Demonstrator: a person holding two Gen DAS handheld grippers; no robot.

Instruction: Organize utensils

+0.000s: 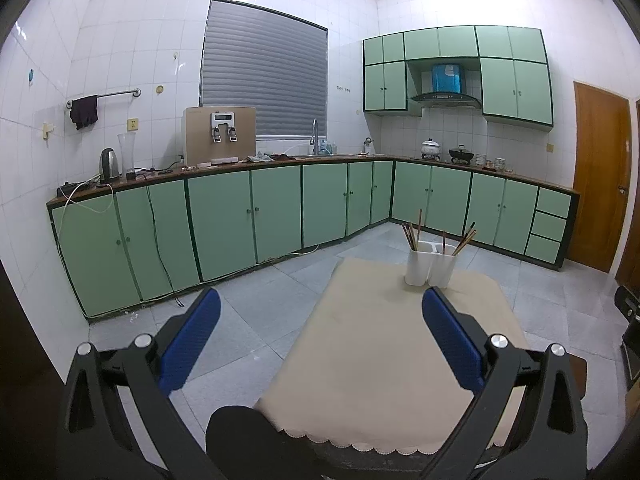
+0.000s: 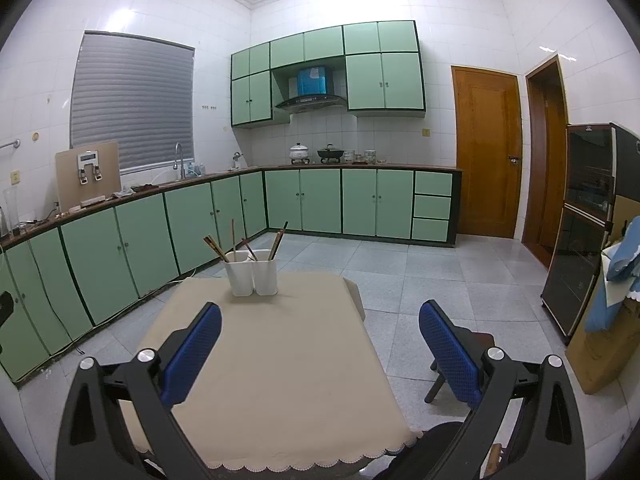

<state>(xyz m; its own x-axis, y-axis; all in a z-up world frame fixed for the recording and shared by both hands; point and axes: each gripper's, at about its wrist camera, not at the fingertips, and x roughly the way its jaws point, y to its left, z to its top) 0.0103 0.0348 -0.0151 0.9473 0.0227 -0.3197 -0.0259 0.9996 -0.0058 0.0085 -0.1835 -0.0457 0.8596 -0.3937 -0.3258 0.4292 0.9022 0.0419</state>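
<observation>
White-tiled kitchen walls and pale green cabinet doors (image 2: 132, 240) ran behind a tabletop covered in a beige scallop-edged cloth (image 2: 280, 360). At the far end of that tabletop stood a white plastic two-compartment utensil holder (image 1: 431, 265), upright, with dark wooden chopsticks (image 1: 412, 232) leaning out of both compartments at loose angles; how many sat in each could not be told.

The left gripper (image 1: 320, 300) hung near the close end of the cloth with its blue-padded jaws spread wide and nothing between them. From its camera the holder lay well ahead and just beyond the tip of the right-hand pad, apart from it.

The right gripper (image 2: 320, 312) was likewise wide apart and held nothing. In its view the holder (image 2: 251, 272) stood ahead and nearer the left-hand pad, between the two pads' lines but well beyond their tips, not touching either.

A brown wooden door (image 2: 486, 152) closed off the far right wall, and a dark glass-fronted cabinet (image 2: 580, 220) stood on the grey tiled floor (image 2: 420, 280) to the right of the tabletop.
</observation>
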